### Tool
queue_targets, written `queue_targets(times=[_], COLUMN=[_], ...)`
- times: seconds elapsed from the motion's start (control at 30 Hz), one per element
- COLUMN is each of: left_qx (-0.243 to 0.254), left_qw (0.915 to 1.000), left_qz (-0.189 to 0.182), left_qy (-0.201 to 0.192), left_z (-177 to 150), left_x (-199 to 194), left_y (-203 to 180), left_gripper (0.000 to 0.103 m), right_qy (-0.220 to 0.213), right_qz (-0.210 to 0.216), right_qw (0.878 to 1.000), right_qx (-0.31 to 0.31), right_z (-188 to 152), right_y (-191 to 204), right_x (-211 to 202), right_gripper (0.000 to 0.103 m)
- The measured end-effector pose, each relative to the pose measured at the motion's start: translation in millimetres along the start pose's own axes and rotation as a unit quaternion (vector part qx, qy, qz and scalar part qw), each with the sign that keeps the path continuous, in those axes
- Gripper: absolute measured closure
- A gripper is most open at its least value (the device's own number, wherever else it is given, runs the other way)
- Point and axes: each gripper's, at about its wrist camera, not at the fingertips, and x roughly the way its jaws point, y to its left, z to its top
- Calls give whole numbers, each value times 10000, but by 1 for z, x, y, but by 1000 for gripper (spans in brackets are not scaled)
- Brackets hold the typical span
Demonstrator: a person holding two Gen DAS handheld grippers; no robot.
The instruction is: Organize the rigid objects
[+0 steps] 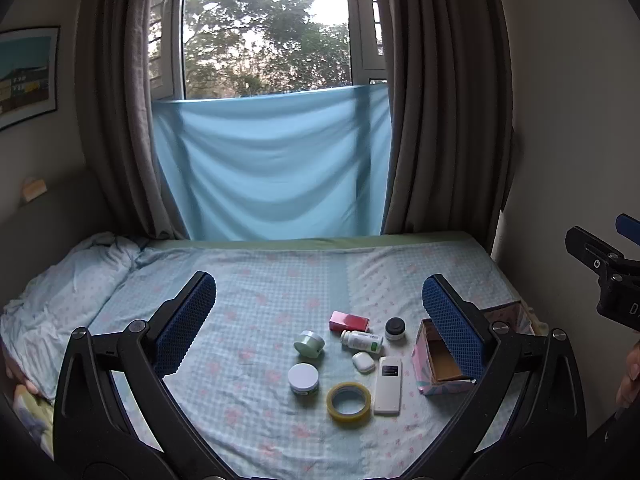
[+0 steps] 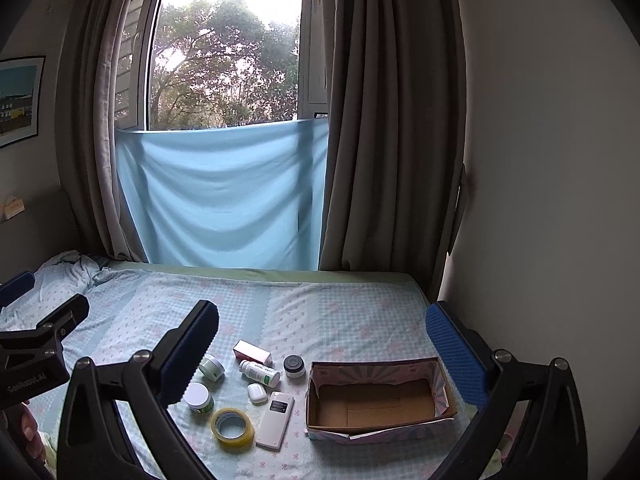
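Small items lie grouped on the bed: a yellow tape roll (image 1: 349, 403) (image 2: 232, 427), a white remote (image 1: 387, 385) (image 2: 275, 420), a white-lidded jar (image 1: 304, 378) (image 2: 198, 397), a green jar (image 1: 309, 343) (image 2: 211, 367), a pill bottle (image 1: 361, 340) (image 2: 260, 373), a white earbud case (image 1: 363, 362) (image 2: 257, 393), a dark-lidded jar (image 1: 395, 329) (image 2: 294, 366) and a pink box (image 1: 349, 321) (image 2: 253, 352). An open, empty cardboard box (image 1: 436, 360) (image 2: 378, 400) sits to their right. My left gripper (image 1: 319, 318) and right gripper (image 2: 322, 340) hover above the bed, both open and empty.
The bed (image 2: 340, 312) has a checked blue sheet, with a crumpled blanket (image 1: 68, 280) at the left. A blue cloth (image 1: 272, 168) and brown curtains (image 2: 384, 120) hang behind, a wall (image 2: 540, 160) stands to the right. A hand (image 1: 630, 372) shows at the edge.
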Motion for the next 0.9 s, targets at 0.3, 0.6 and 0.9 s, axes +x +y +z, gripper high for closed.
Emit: queue_targets(times=[0.3, 0.6, 0.9], left_qx=[-50, -53, -95], left_qw=[10000, 10000, 9999], left_qz=[-57, -57, -49], left_qy=[-1, -24, -18], left_z=[-1, 0, -1], left_x=[0, -1, 0], left_y=[1, 2, 3], left_gripper=[0, 0, 0], right_qy=[9, -41, -47], right_qz=[20, -3, 11], right_qw=[10000, 10000, 10000], right_qx=[4, -1, -5], right_z=[1, -1, -1], right_y=[-1, 2, 4], right_x=[1, 0, 0], right_gripper=[0, 0, 0])
